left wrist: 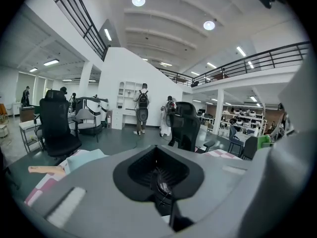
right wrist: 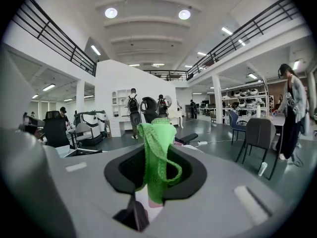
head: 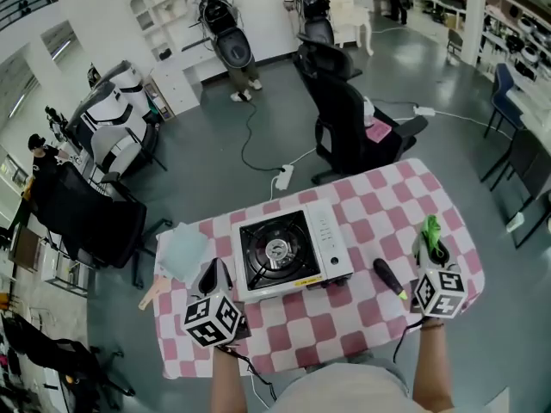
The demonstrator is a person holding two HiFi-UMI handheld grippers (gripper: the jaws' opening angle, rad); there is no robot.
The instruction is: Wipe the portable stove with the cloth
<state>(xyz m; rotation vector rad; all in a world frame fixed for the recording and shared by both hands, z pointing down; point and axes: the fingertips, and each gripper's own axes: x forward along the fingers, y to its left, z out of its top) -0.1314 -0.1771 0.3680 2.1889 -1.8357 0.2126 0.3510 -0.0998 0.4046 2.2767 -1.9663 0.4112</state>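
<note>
1. Stove (head: 288, 255): white, boxy, square black grate w/ round metal burner; sits mid worktop (head: 344, 325) on pink-white check cover.
2. Cloth (right wrist: 156, 152): green, loose-knit texture, bunched, sticking upright.
3. Right tongs (right wrist: 148, 182): clamped on cloth, right of stove, apart from it.
4. Left tongs (left wrist: 158, 180): closed, empty, just left of stove.

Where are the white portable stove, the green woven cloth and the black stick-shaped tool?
white portable stove (head: 277, 249): head view, black burner plate.
green woven cloth (right wrist: 154, 152): right gripper view, hanging fold.
black stick-shaped tool (head: 387, 275): head view, handle middle.
</note>
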